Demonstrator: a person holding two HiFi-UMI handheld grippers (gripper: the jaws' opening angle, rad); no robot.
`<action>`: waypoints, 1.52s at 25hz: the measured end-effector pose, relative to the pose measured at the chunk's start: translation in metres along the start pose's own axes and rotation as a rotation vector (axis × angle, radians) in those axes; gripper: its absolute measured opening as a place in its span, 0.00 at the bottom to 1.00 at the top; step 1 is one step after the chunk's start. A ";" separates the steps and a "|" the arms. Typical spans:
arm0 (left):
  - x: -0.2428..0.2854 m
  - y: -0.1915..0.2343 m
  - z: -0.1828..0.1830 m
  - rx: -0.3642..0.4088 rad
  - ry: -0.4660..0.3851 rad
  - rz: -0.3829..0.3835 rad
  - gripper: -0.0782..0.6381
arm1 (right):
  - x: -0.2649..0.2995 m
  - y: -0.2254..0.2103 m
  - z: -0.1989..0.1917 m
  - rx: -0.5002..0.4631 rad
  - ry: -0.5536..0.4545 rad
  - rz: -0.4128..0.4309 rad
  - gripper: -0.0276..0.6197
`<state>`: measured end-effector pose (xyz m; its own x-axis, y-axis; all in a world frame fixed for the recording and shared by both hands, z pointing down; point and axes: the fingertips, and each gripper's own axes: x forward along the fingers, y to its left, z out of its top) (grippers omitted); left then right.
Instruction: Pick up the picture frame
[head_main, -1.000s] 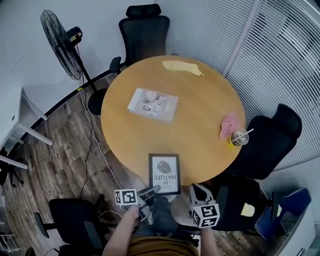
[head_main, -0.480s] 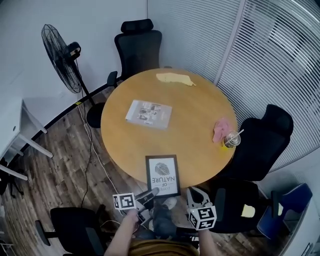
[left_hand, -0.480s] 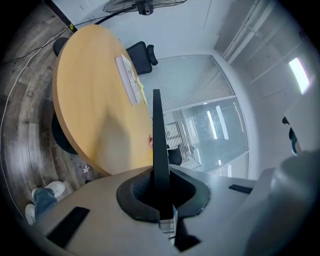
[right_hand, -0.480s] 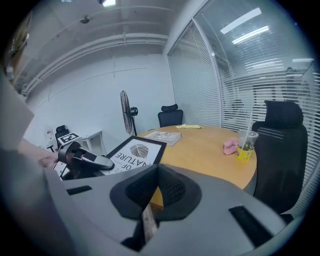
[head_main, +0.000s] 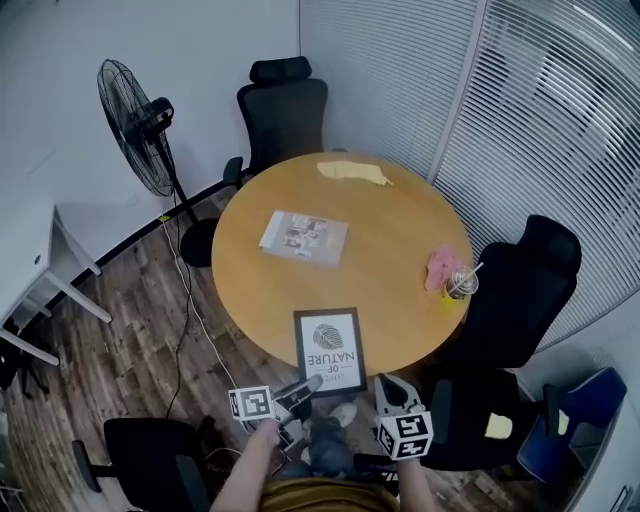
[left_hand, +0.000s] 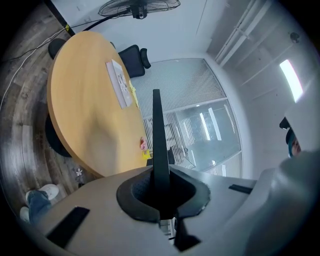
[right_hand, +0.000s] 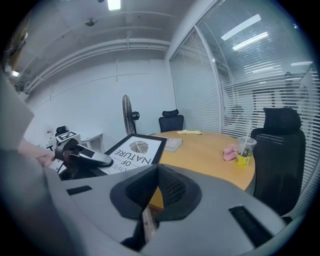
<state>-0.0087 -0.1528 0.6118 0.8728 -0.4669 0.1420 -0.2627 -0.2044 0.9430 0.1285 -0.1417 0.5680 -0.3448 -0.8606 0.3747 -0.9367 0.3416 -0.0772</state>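
Note:
The picture frame (head_main: 330, 345) is black with a white print that reads NATURE. It hangs over the near edge of the round wooden table (head_main: 400, 220). My left gripper (head_main: 308, 381) is shut on its near left corner. In the left gripper view the picture frame (left_hand: 156, 135) rises edge-on as a thin black strip out of the left gripper (left_hand: 161, 186). My right gripper (head_main: 385, 381) is just right of the frame's near right corner. In the right gripper view the right gripper (right_hand: 156, 187) has its pads together. The picture frame (right_hand: 131, 151) lies tilted to its left, and I cannot tell whether they touch.
On the table lie a booklet (head_main: 303, 238), a yellow cloth (head_main: 352, 172), a pink cloth (head_main: 440, 265) and a plastic cup with a straw (head_main: 459, 285). Black office chairs (head_main: 285, 110) ring the table. A standing fan (head_main: 140, 125) and floor cables are at the left.
Both grippers and the frame have risen a little, and the frame's near end now sits higher against the table edge. The head view has drawn back, so the table looks smaller.

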 end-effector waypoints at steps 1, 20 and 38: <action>-0.002 -0.003 0.000 0.000 -0.002 -0.002 0.16 | -0.001 0.001 0.001 -0.001 -0.005 0.000 0.06; -0.030 -0.090 -0.008 -0.049 -0.070 -0.279 0.17 | -0.040 0.023 0.018 0.002 -0.101 -0.033 0.06; -0.052 -0.114 -0.024 -0.074 -0.098 -0.338 0.16 | -0.068 0.041 0.023 -0.022 -0.142 -0.046 0.06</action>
<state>-0.0142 -0.0852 0.5044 0.8608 -0.4646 -0.2079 0.0675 -0.3006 0.9514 0.1117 -0.0776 0.5180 -0.3085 -0.9196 0.2432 -0.9506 0.3077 -0.0422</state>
